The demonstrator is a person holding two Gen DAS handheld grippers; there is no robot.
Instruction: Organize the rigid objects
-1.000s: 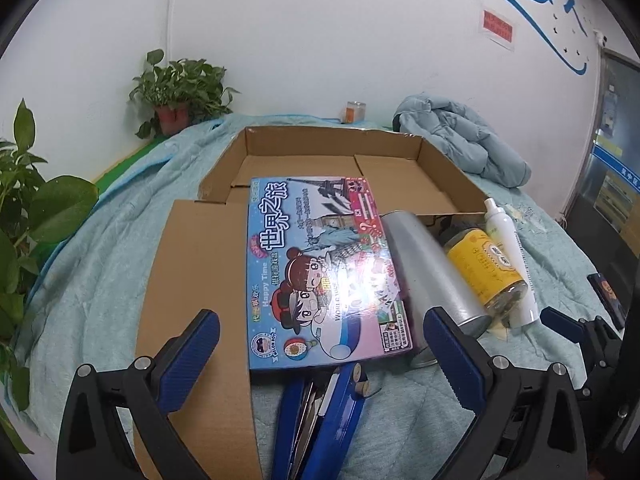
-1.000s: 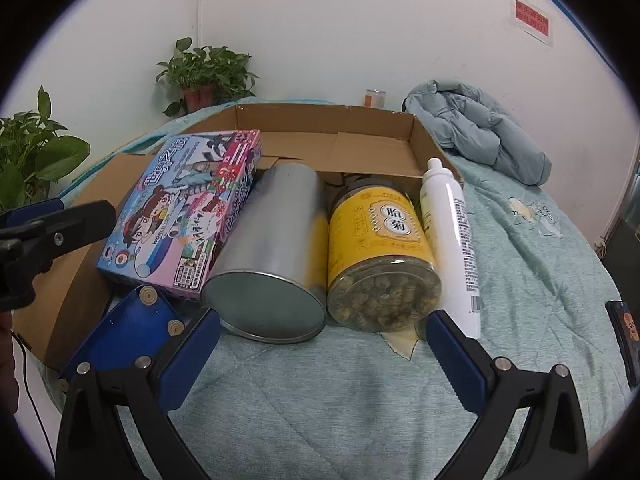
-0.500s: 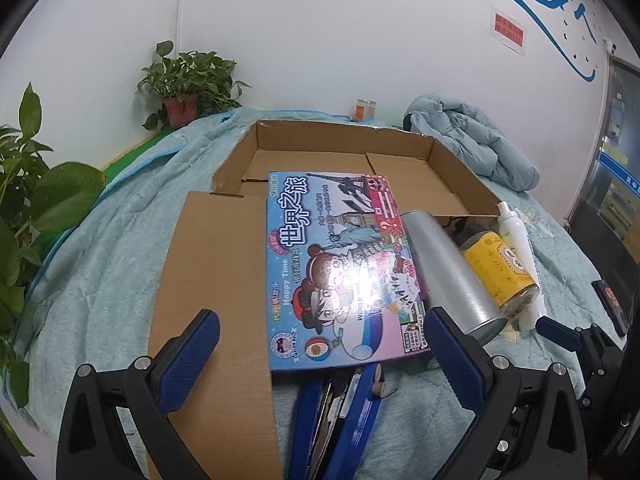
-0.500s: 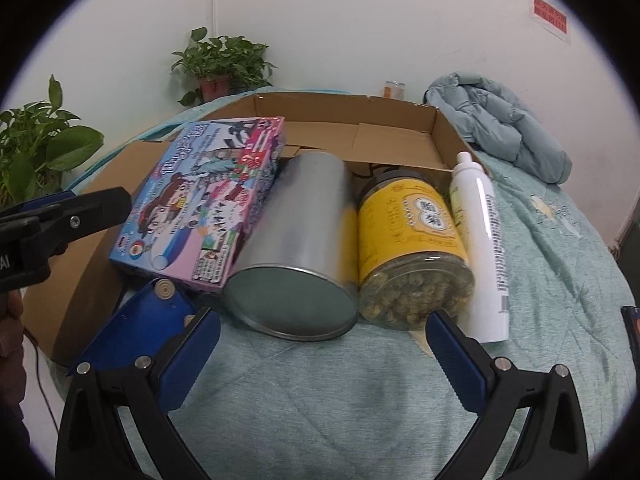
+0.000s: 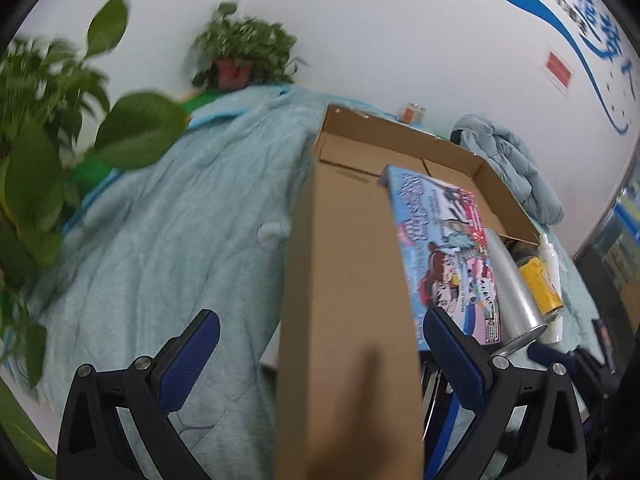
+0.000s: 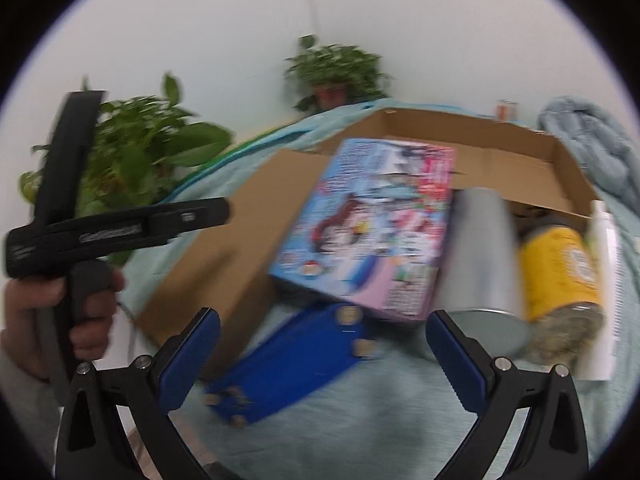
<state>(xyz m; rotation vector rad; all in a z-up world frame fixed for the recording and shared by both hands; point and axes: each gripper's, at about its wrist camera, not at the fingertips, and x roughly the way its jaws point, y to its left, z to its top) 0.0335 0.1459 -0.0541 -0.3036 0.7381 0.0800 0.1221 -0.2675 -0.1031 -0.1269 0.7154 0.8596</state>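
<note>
Careful: your left gripper (image 5: 320, 354) is wide open around the box flap (image 5: 348, 320), and your right gripper (image 6: 322, 350), also wide, hovers by the puzzle box (image 6: 368, 224) leaning on the round can (image 6: 484, 256), which may roll.

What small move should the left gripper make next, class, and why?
Probably ease the left gripper right, toward the puzzle box. Its jaws stand open around the cardboard flap, holding nothing, and the puzzle box lies half over the carton edge, nearest to hand.
</note>
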